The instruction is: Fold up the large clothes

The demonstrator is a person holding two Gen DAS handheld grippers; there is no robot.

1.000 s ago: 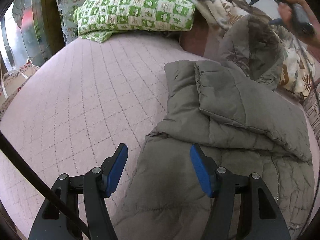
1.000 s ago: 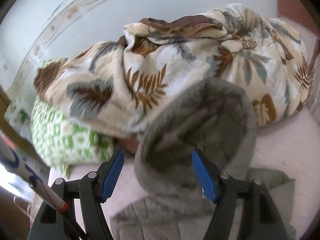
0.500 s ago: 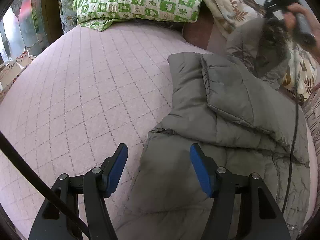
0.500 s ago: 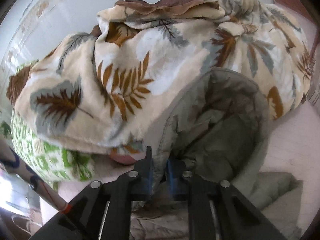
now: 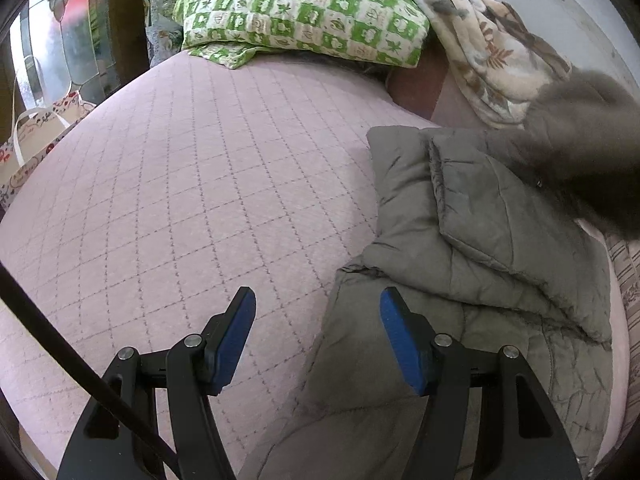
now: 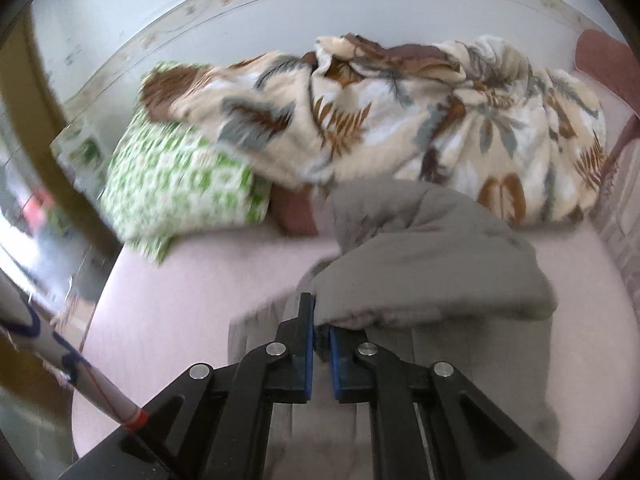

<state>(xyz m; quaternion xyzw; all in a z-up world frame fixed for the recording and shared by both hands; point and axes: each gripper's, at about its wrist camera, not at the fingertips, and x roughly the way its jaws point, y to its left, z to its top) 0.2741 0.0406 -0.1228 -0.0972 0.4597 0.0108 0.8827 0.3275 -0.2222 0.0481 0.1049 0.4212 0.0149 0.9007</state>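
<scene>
A grey padded coat lies on the pink quilted bed, its sleeve folded across the body. My left gripper is open and empty, low over the coat's left edge. My right gripper is shut on the edge of the coat's hood and holds it lifted above the coat. The hood also shows blurred at the right of the left wrist view. The right gripper itself is not seen in the left wrist view.
A green and white checked pillow and a leaf-print blanket lie at the head of the bed against the white headboard. A patterned bag stands off the bed's left side.
My right gripper closed on the hood's edge and has pulled it up and back toward the coat's body. My left gripper stayed open and drifted slightly forward.
</scene>
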